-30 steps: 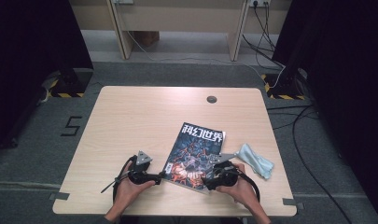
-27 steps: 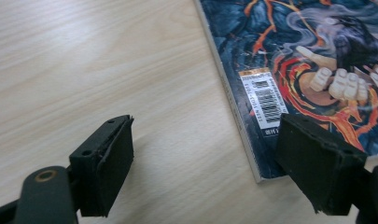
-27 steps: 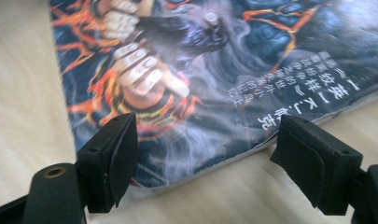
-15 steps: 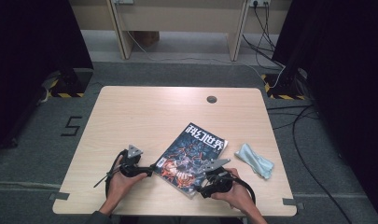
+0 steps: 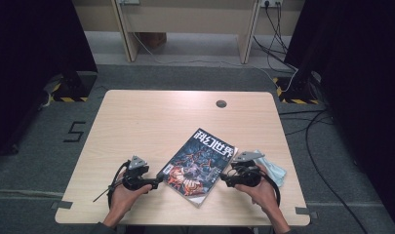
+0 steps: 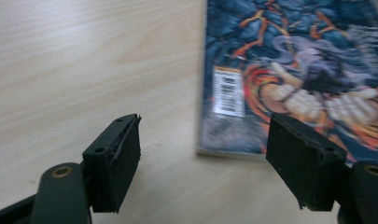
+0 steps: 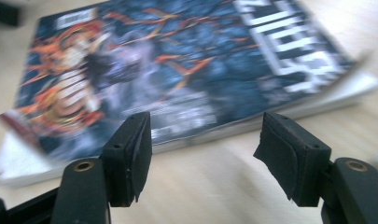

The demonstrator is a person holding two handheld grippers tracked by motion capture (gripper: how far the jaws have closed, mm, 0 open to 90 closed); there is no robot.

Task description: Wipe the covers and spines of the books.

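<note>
A magazine (image 5: 200,163) with a dark blue and orange cover lies flat and askew on the wooden table (image 5: 151,122), near its front edge. My left gripper (image 5: 158,181) points at the magazine's lower left corner. In the left gripper view, my left gripper (image 6: 203,135) is open; its jaws have just been closing, and the magazine (image 6: 294,60) lies just ahead, untouched. My right gripper (image 5: 225,179) sits off the magazine's right edge. In the right gripper view, my right gripper (image 7: 203,126) is open too, jaws just closing, with the magazine (image 7: 177,60) beyond the pads.
A crumpled light blue cloth (image 5: 275,169) lies right of my right hand, close to the table's right edge. A round cable hole (image 5: 221,104) sits at the far side of the table. Bare wood stretches left of and behind the magazine.
The right gripper has drawn back to the right, off the magazine's edge. The magazine has shifted a little to the left. The left hand has hardly moved.
</note>
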